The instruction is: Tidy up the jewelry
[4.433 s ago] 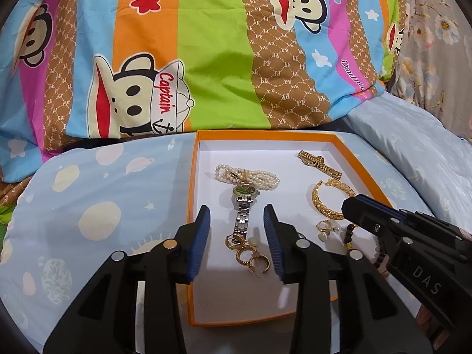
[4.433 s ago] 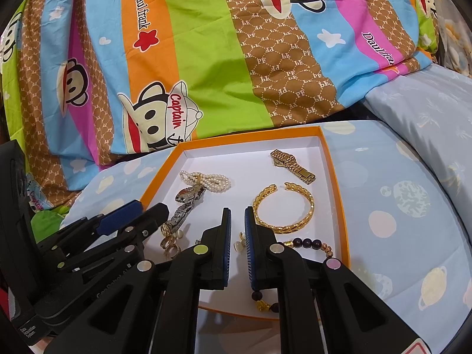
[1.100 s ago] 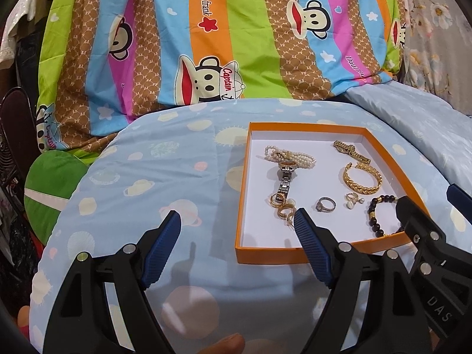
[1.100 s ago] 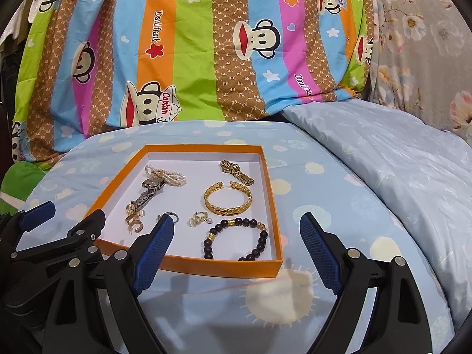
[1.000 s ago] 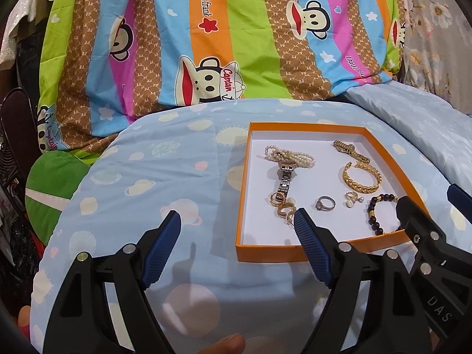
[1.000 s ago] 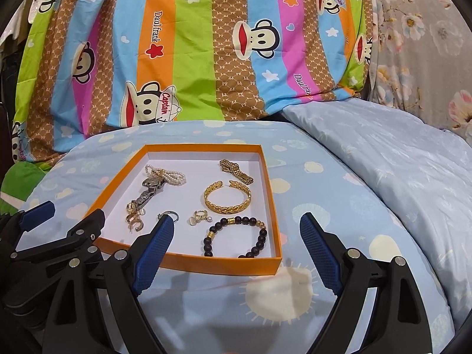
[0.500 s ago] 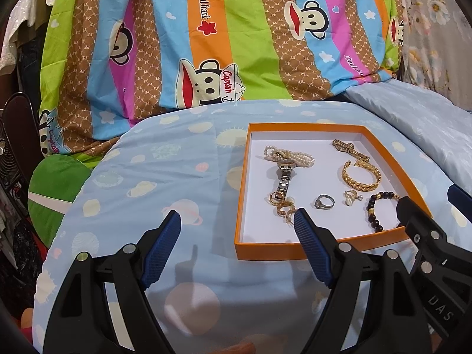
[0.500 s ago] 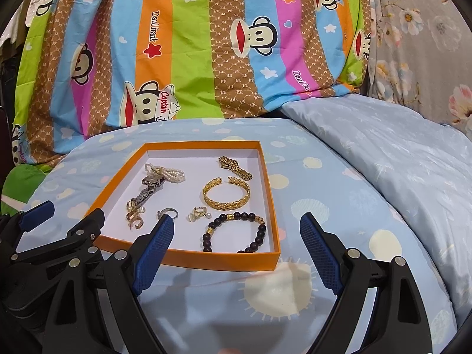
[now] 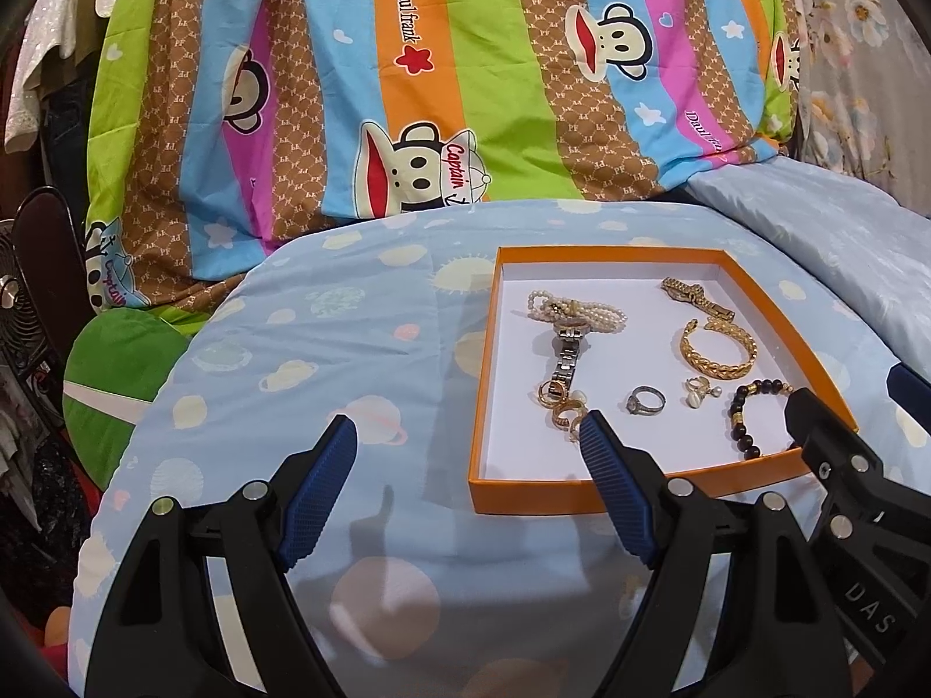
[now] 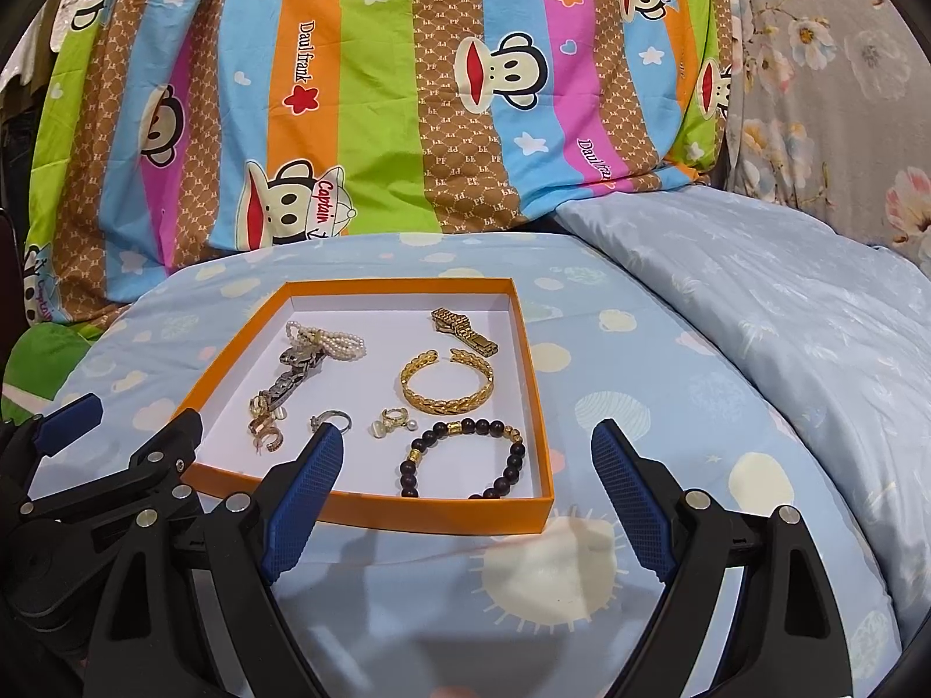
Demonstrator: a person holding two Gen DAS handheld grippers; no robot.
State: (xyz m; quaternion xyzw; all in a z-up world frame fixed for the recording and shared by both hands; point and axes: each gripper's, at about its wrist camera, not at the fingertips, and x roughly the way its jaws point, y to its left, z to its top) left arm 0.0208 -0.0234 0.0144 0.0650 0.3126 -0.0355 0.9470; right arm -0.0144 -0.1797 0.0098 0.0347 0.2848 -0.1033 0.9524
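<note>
While both tools hang short of the box, this is how things lie –
Left gripper [image 9: 465, 436]: jaws spread wide, holding nothing, over the blue planet-print bedcover [image 9: 326, 349], just off the box's near left corner
Right gripper [image 10: 462, 453]: jaws likewise wide apart and empty, low over the box's near edge
Orange box [image 10: 361, 509]: shallow, white inside, lying flat on the bedcover with all the jewelry in it
Pearl bracelet [image 10: 340, 343]: far left corner, touching the head of the silver watch [image 10: 291, 375], which runs from it toward the near edge
Gold earrings [image 10: 265, 424]: small heap at the watch's near end, along the left wall
Silver ring [image 10: 334, 420]: near the middle, partly behind the right gripper's left fingertip
Gold ring with pearl [image 10: 398, 419]: just beside the silver ring, toward the right wall
Gold bangle [image 10: 447, 387]: right half, open ends facing the far edge
Gold watch [image 10: 462, 330]: far right corner – lying aslant
Dark bead bracelet [image 10: 465, 456]: near right corner, close to the wall
Striped monkey-print quilt [image 10: 378, 104]: heaped up behind the bedcover
</note>
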